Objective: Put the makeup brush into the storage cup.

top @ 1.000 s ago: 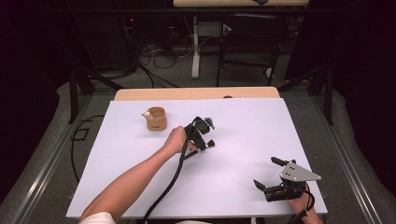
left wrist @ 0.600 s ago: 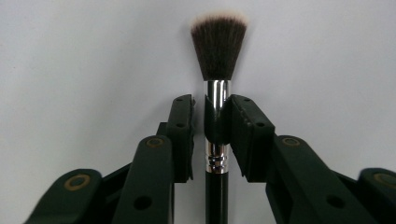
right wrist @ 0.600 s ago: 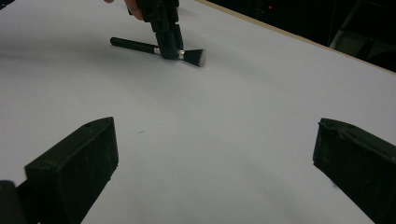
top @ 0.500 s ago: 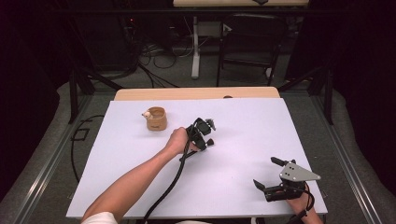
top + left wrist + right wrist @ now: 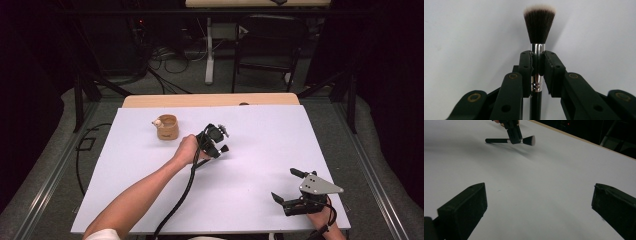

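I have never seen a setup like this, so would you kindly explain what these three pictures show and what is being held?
A person sits at a table covered with a white sheet and holds a hand-operated two-jaw gripper in each hand. The high view looks down from above the table. The other two pictures come from cameras riding on the grippers, looking along their black jaws. The left gripper is shut on a makeup brush, clamped around its silver collar. The right gripper rests near the sheet's front right corner with its jaws open and nothing between them. A small tan cup stands on the sheet, left of the brush.
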`<control>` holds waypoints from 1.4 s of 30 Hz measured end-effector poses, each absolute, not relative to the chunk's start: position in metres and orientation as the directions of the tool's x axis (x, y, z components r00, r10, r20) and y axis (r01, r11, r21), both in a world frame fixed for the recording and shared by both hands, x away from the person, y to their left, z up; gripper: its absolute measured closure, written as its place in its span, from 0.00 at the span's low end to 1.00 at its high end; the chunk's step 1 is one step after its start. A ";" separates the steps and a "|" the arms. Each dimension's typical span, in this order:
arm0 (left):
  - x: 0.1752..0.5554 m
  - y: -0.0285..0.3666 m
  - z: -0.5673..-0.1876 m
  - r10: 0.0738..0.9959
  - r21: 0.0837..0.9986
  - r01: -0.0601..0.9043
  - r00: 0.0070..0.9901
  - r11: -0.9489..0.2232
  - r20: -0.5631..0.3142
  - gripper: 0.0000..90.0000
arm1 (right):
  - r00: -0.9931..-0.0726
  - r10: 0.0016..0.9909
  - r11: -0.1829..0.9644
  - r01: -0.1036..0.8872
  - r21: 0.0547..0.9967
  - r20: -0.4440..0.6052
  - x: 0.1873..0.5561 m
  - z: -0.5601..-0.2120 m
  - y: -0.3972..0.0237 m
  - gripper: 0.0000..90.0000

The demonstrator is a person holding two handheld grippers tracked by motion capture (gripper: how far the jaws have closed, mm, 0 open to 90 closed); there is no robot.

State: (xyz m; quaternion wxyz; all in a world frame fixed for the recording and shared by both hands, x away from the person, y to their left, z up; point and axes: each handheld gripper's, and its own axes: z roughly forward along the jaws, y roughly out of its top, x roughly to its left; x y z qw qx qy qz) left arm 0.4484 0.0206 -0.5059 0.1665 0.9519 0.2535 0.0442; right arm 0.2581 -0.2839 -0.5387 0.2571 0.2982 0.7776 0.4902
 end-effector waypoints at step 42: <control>0.438 0.101 -0.450 0.627 0.665 0.429 0.775 -0.611 0.076 0.86 | -0.686 0.722 0.296 0.193 0.936 -0.087 0.257 -0.537 -0.288 0.00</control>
